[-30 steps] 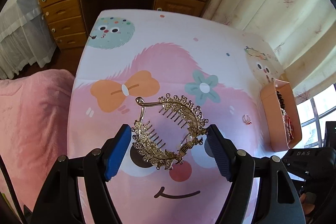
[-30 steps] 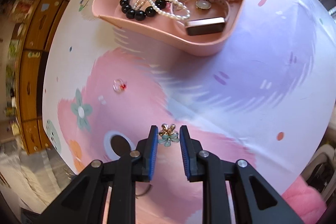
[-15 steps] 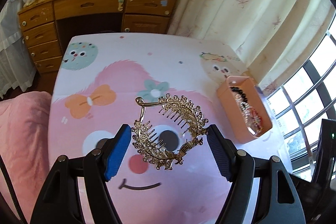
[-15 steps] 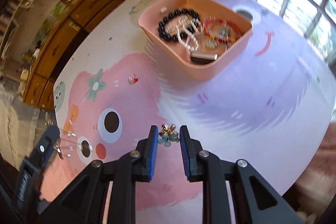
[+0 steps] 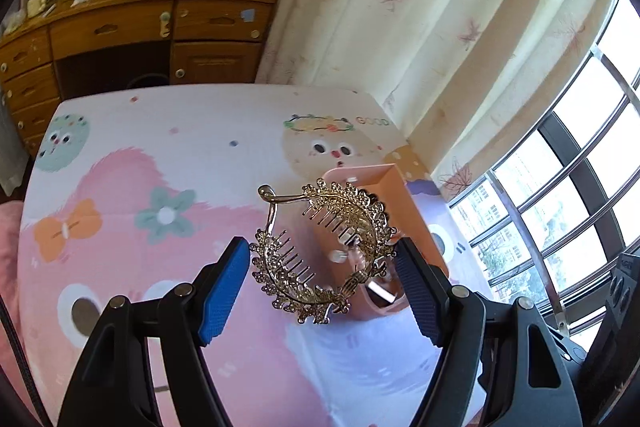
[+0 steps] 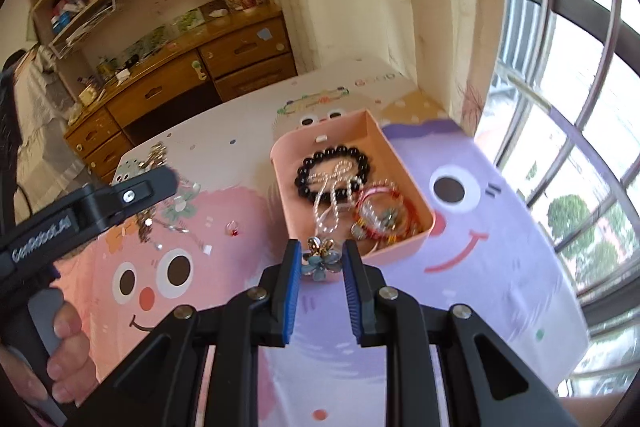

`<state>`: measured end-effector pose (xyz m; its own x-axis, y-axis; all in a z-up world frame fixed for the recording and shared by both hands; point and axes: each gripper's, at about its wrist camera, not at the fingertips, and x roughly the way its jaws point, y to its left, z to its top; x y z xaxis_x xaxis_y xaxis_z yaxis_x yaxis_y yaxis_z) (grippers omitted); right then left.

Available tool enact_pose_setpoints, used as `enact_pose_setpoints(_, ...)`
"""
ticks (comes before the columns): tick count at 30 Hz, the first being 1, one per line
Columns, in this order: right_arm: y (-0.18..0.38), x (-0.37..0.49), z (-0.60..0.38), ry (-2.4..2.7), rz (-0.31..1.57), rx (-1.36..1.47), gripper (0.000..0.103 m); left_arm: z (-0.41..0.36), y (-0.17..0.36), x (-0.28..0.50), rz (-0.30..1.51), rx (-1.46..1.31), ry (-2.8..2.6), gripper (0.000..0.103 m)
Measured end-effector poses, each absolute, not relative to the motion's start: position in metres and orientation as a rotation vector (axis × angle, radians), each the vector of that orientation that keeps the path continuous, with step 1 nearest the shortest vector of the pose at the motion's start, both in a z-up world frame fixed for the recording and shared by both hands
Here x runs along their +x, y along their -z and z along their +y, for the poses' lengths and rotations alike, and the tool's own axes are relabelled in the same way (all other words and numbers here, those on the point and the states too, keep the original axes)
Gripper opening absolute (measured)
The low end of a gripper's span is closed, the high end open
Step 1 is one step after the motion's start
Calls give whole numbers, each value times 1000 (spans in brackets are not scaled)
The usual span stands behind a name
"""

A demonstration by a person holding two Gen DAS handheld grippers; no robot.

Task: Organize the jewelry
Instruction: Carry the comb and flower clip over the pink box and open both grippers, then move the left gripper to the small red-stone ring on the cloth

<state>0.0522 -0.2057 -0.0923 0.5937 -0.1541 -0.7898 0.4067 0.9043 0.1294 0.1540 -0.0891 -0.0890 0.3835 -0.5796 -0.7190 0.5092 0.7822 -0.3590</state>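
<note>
**Both grippers lift their pieces toward the pink tray**

A second ago both cameras looked down close on the cartoon-printed tabletop [image 5: 120,155]; now both views have pulled back and swung round, so the pink tray [image 6: 280,163] sits straight ahead of each gripper, with the curtain and window behind it. In the left wrist view the tray has shifted from the far right edge to just behind the held piece. That suggests both pieces are being carried to the tray together, with only the drop-off left for them. A small ring [image 6: 233,228] lies on the table left of the tray, not yet collected.

The left gripper [image 5: 322,267] stands wide, its blue pads pressing on either side of a gold comb tiara [image 5: 320,259], which hangs clear of the table and in front of the tray.

The right gripper [image 6: 320,261] is nearly closed, clamped on a small blue flower brooch [image 6: 321,259] held just before the tray's near rim. The tray already holds a black bead bracelet [image 6: 332,171], a pearl strand and red bangles.
</note>
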Motion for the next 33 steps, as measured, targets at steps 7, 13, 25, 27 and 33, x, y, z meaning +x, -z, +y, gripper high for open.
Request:
enact_pose_setpoints(7, 90, 59, -240, 245, 873, 235, 21, -148, 88, 157, 933, -47, 680, 73)
enact_pose_setpoints(13, 92, 65, -252, 145, 866, 67, 21, -181, 96, 164, 955, -64, 650, 73)
enact_pose_setpoints(25, 111, 80, -267, 47, 945, -25, 37, -217, 107, 181, 1038, 28, 571, 80)
enact_pose_setpoints(27, 115, 81, -272, 48, 956, -4, 42, -215, 106, 182, 1040, 29, 566, 82)
enact_pose_setpoints(33, 119, 80, -281, 17, 972, 80, 50, -204, 108, 185, 1068, 28, 542, 87)
